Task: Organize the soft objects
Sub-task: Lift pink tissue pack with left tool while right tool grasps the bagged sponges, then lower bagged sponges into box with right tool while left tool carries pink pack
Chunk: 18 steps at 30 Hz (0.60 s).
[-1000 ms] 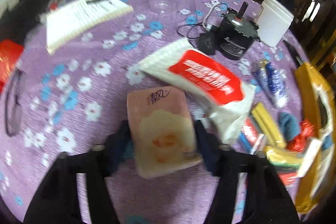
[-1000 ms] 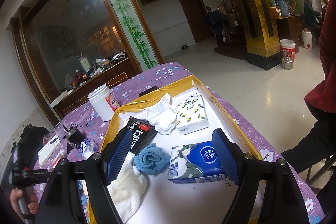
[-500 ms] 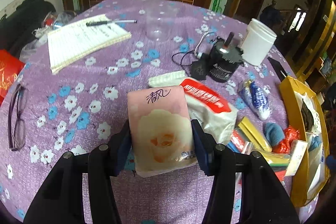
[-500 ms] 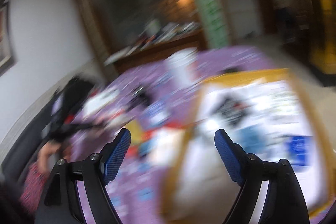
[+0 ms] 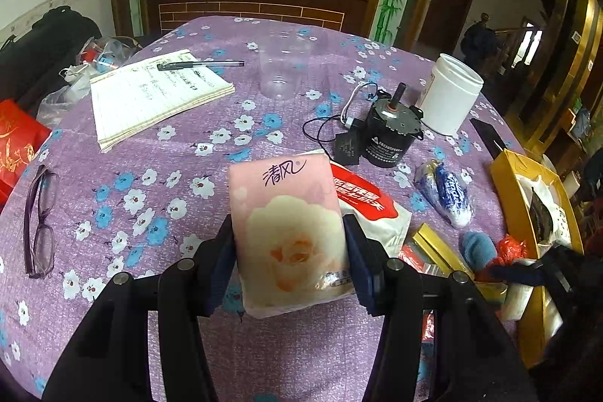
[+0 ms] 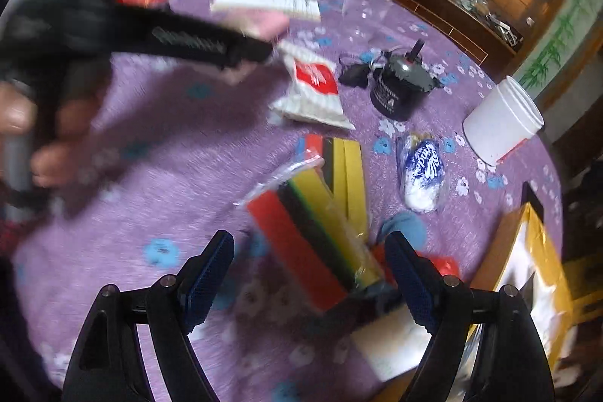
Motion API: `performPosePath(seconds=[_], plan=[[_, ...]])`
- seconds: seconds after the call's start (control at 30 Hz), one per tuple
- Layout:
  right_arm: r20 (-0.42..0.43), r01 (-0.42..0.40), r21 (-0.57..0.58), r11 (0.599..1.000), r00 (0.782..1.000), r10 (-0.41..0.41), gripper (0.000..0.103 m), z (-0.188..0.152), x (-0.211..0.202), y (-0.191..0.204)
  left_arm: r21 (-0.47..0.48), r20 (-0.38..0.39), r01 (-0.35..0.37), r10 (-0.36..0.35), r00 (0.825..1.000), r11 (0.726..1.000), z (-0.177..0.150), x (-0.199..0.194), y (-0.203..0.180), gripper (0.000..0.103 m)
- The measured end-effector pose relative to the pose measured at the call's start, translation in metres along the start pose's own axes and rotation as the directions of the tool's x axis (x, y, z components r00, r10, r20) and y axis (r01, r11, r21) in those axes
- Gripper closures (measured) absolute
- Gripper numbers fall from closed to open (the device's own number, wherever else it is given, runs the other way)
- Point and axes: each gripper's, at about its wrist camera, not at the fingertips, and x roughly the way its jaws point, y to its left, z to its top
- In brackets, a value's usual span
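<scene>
Left wrist view: the left gripper [image 5: 288, 264] clamps a pink tissue pack [image 5: 288, 232] by its two long sides, the pack standing upright between the pads and lifted clear of the purple flowered tablecloth [image 5: 150, 153]; places below are given relative to the motor [image 5: 390, 132], a black cylinder with a short shaft and trailing cable. Nearer the camera than the motor lies a red-and-white tissue pack [image 5: 367, 204], partly hidden behind the pink pack; right of the motor stands a white tub [image 5: 452, 95]; to the motor's near right lies a blue-and-white bag [image 5: 448, 194]; farther in the same direction lie a blue cloth [image 5: 476, 249] and a yellow tray [image 5: 514, 198] at the table's edge; left of the motor lie a notebook [image 5: 150, 97] with a pen [image 5: 199, 64] on it; far to the near left lie glasses [image 5: 39, 217]; beyond the motor stands a clear cup [image 5: 282, 70].

Right wrist view (blurred): the right gripper [image 6: 309, 274] has its jaws wide apart with nothing gripped; it hangs over a sponge pack [image 6: 312, 225], striped red, black, green and yellow, which lies on the cloth on the camera side of the motor [image 6: 401, 87]; the left gripper [image 6: 260, 40], borne by a hand [image 6: 34, 134], appears at upper left carrying the pink pack.
</scene>
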Motion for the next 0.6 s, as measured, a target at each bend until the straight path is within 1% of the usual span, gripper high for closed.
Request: performPosePath(seconds=[0.03, 0.07, 0.1, 0.13, 0.17, 0.27, 0.37, 0.47, 0.5, 0.6], plan=[[-0.011, 0.007, 0.000, 1.000, 1.000, -0.007, 0.022, -0.001, 0.006, -0.002, 0.003, 0.000, 0.004, -0.004, 1.000, 1.000, 0.000, 0.000, -0.001, 0.051], [-0.019, -0.013, 0.004, 1.000, 1.000, 0.013, 0.033, -0.002, 0.011, -0.003, 0.006, 0.002, 0.006, -0.006, 1.000, 1.000, -0.001, -0.001, -0.001, 0.051], [-0.019, -0.032, 0.012, 0.999, 0.999, 0.032, 0.047, -0.003, 0.015, -0.005, 0.007, 0.006, 0.006, -0.006, 1.000, 1.000, -0.001, -0.002, -0.002, 0.050], [-0.023, -0.036, 0.030, 0.999, 0.999, 0.037, 0.057, -0.004, 0.019, -0.006, 0.008, 0.010, 0.006, -0.006, 1.000, 1.000, -0.001, -0.003, -0.002, 0.050], [-0.021, -0.039, 0.051, 0.998, 0.999, 0.040, 0.060, -0.007, 0.019, -0.006, 0.008, 0.013, 0.005, -0.005, 1.000, 1.000, -0.001, -0.003, -0.002, 0.050], [0.044, -0.054, 0.092, 0.994, 0.998, 0.050, 0.063, -0.012, 0.008, -0.004, 0.002, 0.028, 0.016, -0.016, 0.999, 1.000, -0.002, -0.006, -0.003, 0.051], [0.154, -0.110, 0.208, 0.972, 0.985, 0.078, 0.063, -0.016, -0.009, -0.015, 0.017, 0.059, 0.036, -0.037, 0.998, 0.999, -0.003, -0.012, -0.007, 0.051], [0.272, -0.138, 0.329, 0.934, 0.961, 0.047, 0.063, -0.023, -0.022, -0.034, 0.063, 0.078, 0.061, -0.066, 0.995, 0.996, -0.006, -0.017, -0.019, 0.051], [0.312, -0.153, 0.379, 0.913, 0.950, 0.030, 0.063, -0.029, -0.026, -0.043, 0.094, 0.084, 0.071, -0.079, 0.993, 0.993, -0.009, -0.018, -0.026, 0.051], [0.375, -0.177, 0.464, 0.868, 0.927, -0.011, 0.063, -0.039, -0.031, -0.062, 0.155, 0.104, 0.089, -0.106, 0.989, 0.984, -0.014, -0.024, -0.041, 0.051]])
